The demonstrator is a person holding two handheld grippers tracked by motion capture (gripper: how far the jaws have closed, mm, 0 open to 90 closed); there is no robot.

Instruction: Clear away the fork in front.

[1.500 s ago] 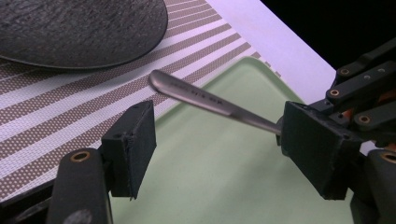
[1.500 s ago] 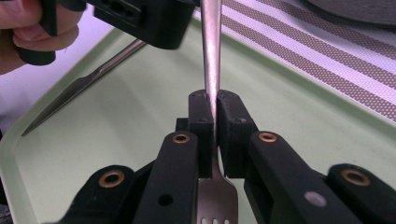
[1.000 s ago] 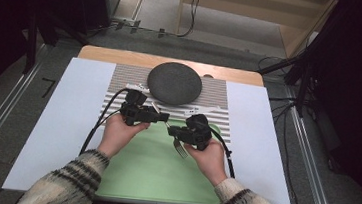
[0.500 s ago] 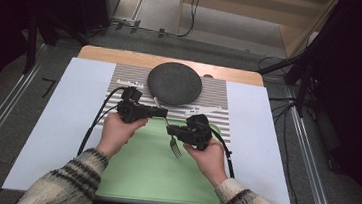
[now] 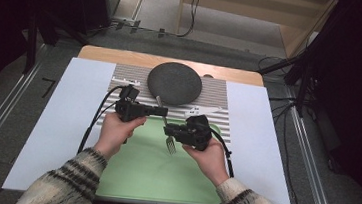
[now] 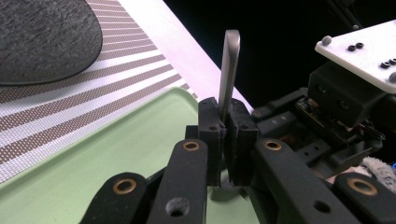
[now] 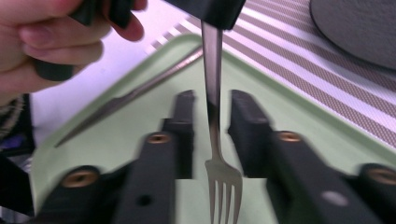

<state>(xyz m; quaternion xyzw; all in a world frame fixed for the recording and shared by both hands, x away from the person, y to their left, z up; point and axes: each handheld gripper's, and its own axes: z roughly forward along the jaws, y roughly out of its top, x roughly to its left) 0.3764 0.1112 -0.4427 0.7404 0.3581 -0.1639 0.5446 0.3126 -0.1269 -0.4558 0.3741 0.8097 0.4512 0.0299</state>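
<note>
Green tray (image 5: 132, 172) lies bare near the person; dark plate (image 5: 174, 83) blocks beyond.

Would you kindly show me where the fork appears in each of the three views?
High view: fork at centre, between both grippers, tines toward the person.
Left gripper view: its handle rises from the shut fingers.
Right gripper view: centre, tines at the bottom edge.
Shared landmark: green tray.

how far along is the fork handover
Done: the fork is lifted off the green tray. In hand: the left gripper is clamped on its handle, while the right gripper has open jaws on either side of the neck. Left: the right one closing and the left letting go.
</note>
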